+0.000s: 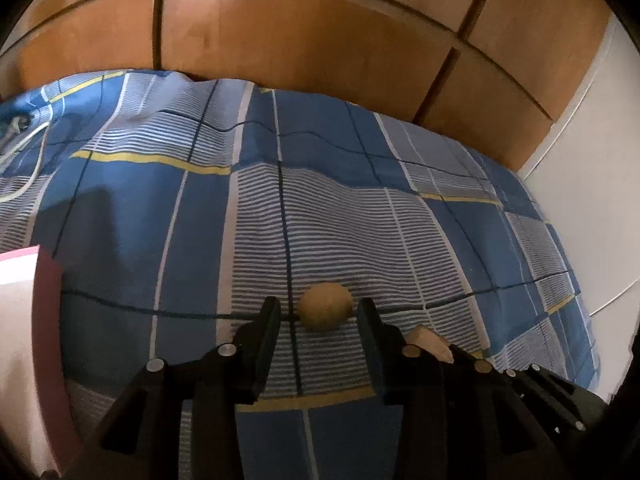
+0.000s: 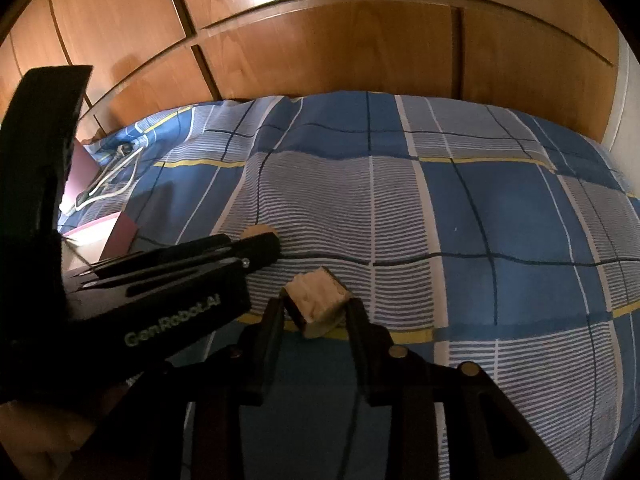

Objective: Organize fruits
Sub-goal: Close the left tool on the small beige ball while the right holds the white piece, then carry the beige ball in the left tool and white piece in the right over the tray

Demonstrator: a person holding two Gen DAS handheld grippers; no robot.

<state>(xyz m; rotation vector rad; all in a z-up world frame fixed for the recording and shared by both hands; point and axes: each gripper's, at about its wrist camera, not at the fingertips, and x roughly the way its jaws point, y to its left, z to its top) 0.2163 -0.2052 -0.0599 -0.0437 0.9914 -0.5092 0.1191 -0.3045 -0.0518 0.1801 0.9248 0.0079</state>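
A pink box [image 1: 24, 280] borders my left; the checked bedspread [image 1: 360, 220] runs open to the wooden wardrobe [image 1: 300, 40]. My left gripper [image 1: 318, 312] is spread wide, the round fruit [image 1: 326, 306] loose between its tips. My right gripper [image 2: 316, 308] clamps a pale cut fruit piece [image 2: 318, 300]

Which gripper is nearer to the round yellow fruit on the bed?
Left. The left gripper is open around the round yellow fruit. The right gripper holds a pale chunk to its right.
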